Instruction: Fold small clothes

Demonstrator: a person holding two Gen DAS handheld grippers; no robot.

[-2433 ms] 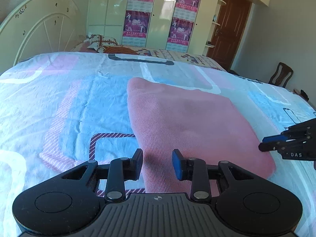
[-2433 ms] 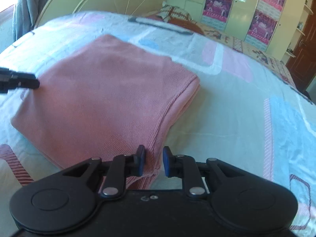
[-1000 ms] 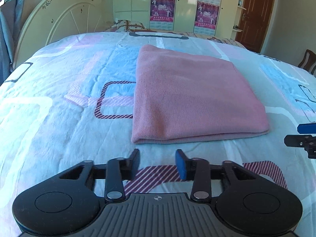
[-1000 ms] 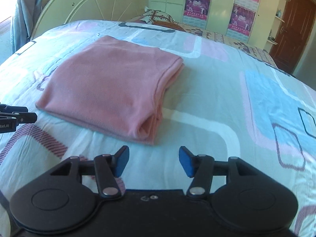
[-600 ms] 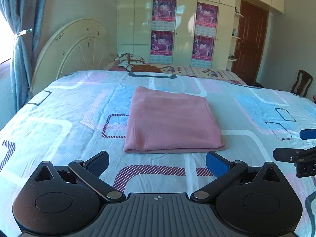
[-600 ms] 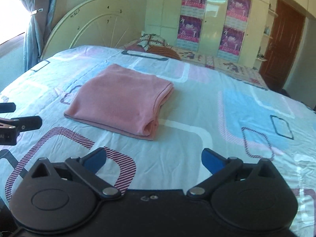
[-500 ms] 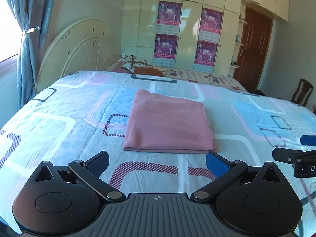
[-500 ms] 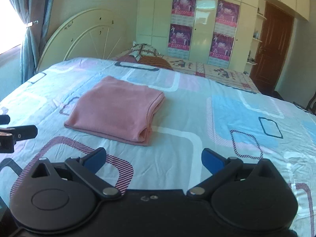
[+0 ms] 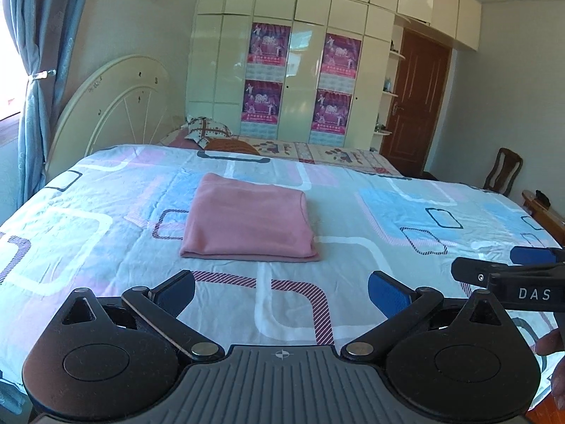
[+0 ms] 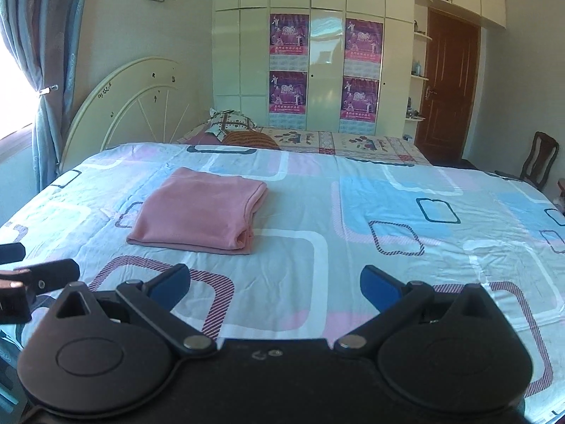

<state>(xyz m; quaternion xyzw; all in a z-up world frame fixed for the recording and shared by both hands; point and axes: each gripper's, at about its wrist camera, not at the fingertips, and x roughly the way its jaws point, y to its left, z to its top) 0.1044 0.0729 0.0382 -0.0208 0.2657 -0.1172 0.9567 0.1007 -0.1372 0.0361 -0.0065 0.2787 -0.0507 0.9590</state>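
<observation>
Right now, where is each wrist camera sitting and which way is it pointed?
Left wrist: rides the left gripper, above the near bed edge, facing the wardrobe; its open fingers and the right gripper show.
Right wrist: rides the right gripper, same heading, slightly rightward; its open fingers and the left gripper show.
Shared: the folded pink garment, lying apart from both grippers, plus headboard and door.

Soft matt pink knit garment (image 9: 247, 224), creased cotton bedsheet (image 9: 353, 265) (printed), glossy lacquered wardrobe (image 9: 303, 70), varnished wooden door (image 9: 416, 106)
</observation>
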